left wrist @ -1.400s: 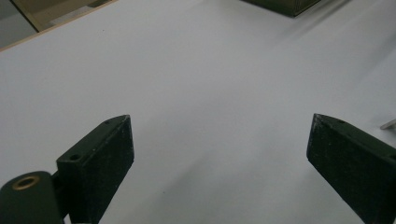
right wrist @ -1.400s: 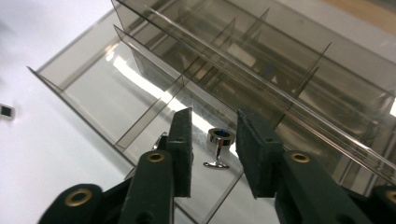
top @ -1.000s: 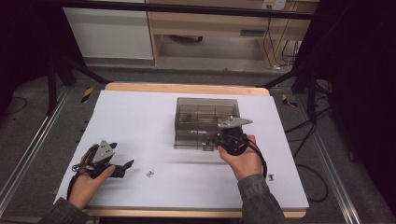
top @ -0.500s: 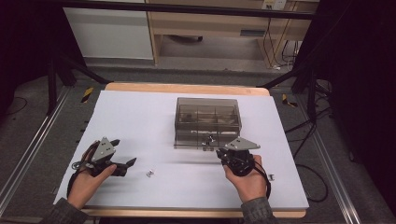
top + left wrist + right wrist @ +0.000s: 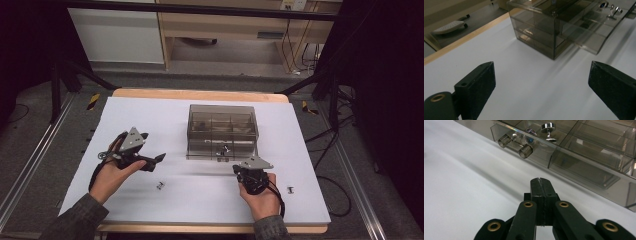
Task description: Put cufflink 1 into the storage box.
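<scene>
Currently, the left gripper (image 5: 159,158) is held above the white table cover (image 5: 150,120), its jaws spread wide with nothing between them. In the left gripper view the smoked clear drawer box (image 5: 541,30) stands ahead of those jaws and toward their right, well apart from them. A small metal cufflink (image 5: 159,186) lies on the cover just below and beside the left gripper's tips, nearer the person.

The drawer box (image 5: 222,131) sits between the two grippers and beyond them. Its bottom drawer (image 5: 222,150) is pulled part-way out toward the person. A cufflink (image 5: 548,130) rests in a compartment of that drawer, with a second, blue-faced piece (image 5: 531,131) next to it.

The right gripper (image 5: 541,185) has its jaws fully closed, pad against pad, gripping nothing; they have just been closing. It points at the drawer front, near it but not touching. The drawer handle (image 5: 515,144) lies ahead and to the left of the closed tips. Another cufflink (image 5: 291,190) lies on the cover just right of the right hand (image 5: 260,197).
</scene>
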A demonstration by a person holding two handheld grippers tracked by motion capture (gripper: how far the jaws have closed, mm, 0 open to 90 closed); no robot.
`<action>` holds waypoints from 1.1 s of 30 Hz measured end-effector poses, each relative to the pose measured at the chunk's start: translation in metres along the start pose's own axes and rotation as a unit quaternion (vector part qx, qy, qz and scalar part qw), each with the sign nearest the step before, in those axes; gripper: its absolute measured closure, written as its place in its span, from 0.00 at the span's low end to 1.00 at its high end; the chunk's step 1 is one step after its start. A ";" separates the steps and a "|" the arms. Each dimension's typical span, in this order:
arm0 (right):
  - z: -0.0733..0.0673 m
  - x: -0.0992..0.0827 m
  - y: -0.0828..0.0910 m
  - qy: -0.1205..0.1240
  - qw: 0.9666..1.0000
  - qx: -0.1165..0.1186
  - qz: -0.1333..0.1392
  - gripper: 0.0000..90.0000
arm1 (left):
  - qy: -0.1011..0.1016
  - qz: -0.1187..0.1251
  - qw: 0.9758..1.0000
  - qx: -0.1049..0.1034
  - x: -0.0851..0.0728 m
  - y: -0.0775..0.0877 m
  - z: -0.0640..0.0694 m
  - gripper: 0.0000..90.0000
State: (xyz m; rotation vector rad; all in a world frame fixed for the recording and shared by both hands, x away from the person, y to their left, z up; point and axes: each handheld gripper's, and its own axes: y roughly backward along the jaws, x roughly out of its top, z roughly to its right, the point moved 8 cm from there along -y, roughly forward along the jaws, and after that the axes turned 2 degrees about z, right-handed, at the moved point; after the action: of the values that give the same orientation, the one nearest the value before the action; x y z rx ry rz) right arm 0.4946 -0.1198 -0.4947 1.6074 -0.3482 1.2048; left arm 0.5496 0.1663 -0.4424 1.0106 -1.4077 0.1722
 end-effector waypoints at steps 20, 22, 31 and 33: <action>0.005 -0.006 0.005 -0.032 0.997 -0.035 0.057 1.00 | 0.005 -0.007 1.000 -0.022 0.083 -0.059 0.015 0.31; 0.005 -0.006 0.004 -0.030 0.997 -0.038 0.059 1.00 | 0.001 -0.008 1.000 -0.024 0.087 -0.064 0.019 0.36; 0.003 -0.001 0.004 -0.021 0.995 -0.050 0.080 1.00 | 0.021 -0.015 0.999 -0.033 0.087 -0.089 0.022 0.73; 0.002 -0.001 0.004 -0.022 0.995 -0.049 0.085 1.00 | 0.020 -0.017 0.999 -0.030 0.087 -0.091 0.021 0.80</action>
State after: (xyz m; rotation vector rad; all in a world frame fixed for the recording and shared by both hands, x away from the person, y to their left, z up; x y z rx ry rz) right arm 0.4926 -0.1234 -0.4927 1.5447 -0.5732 1.2612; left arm 0.6129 0.0594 -0.4145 0.9757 -1.3510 0.1246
